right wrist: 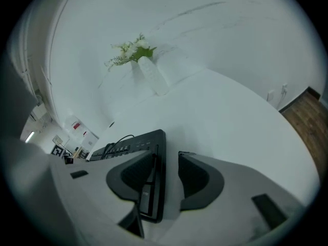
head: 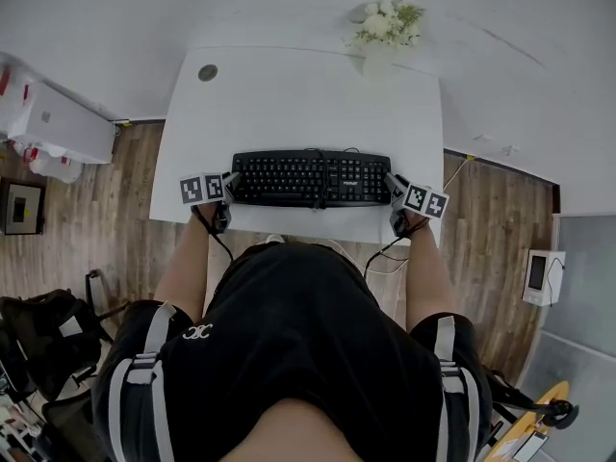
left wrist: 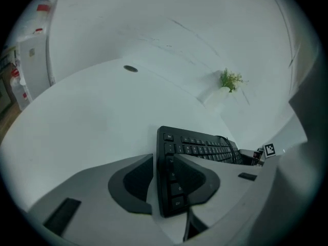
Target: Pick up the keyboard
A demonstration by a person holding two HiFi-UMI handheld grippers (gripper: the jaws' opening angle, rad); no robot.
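A black keyboard (head: 313,178) lies across the near part of the white table (head: 289,94). My left gripper (head: 229,186) is at its left end and my right gripper (head: 393,189) at its right end. In the left gripper view the keyboard's end (left wrist: 171,188) lies between the jaws of the left gripper (left wrist: 164,181). The right jaw reaches over the keys, and a thin strip of table shows beside the left pad (left wrist: 130,183). In the right gripper view the keyboard's edge (right wrist: 154,188) sits against the left jaw of the right gripper (right wrist: 166,176), with a gap to the right pad (right wrist: 193,176).
A white vase of flowers (head: 385,27) stands at the table's far right. A round cable hole (head: 208,72) sits at the far left corner. The keyboard's cable (head: 318,200) loops over its middle. The person's body is close to the table's near edge.
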